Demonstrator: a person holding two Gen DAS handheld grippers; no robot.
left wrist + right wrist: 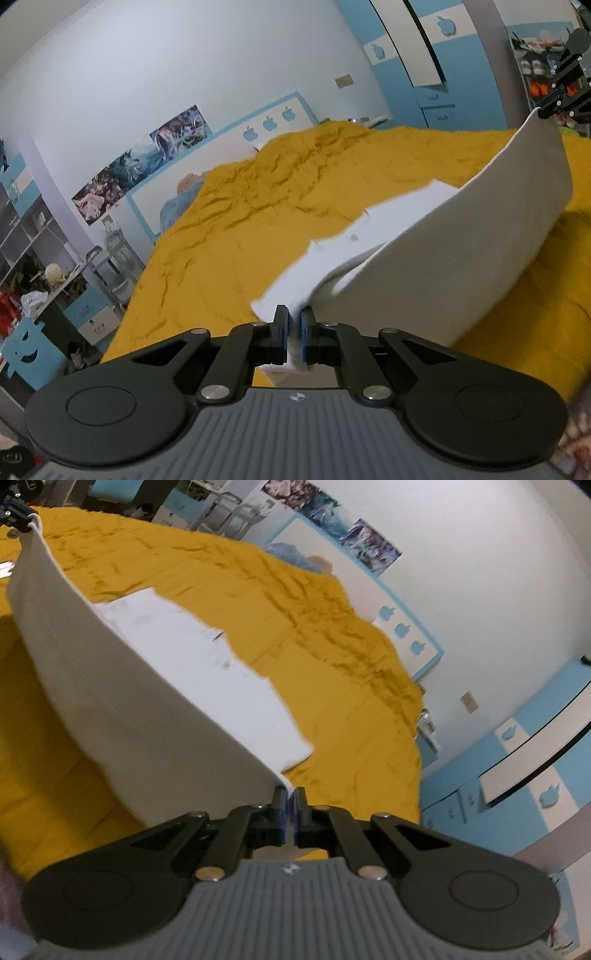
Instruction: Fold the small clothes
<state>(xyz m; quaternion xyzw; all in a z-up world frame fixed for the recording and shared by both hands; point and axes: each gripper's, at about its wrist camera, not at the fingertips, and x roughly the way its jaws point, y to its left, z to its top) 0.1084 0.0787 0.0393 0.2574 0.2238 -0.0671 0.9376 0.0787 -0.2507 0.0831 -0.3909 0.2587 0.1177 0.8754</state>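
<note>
A white garment (436,258) hangs stretched between my two grippers above a mustard-yellow bedspread (229,236). My left gripper (294,325) is shut on one corner of its hem. My right gripper (290,805) is shut on the opposite corner of the white garment (122,701). The far part of the cloth still rests flat on the bedspread (332,635). In the left wrist view the right gripper (550,110) shows at the upper right, holding the cloth's far corner. In the right wrist view the left gripper (22,517) appears at the top left.
A white and blue headboard (207,162) with apple shapes stands behind the bed. Blue cabinets (517,794) line the wall. Shelves and a cluttered desk (55,280) stand beside the bed. A blue pillow (177,206) lies by the headboard.
</note>
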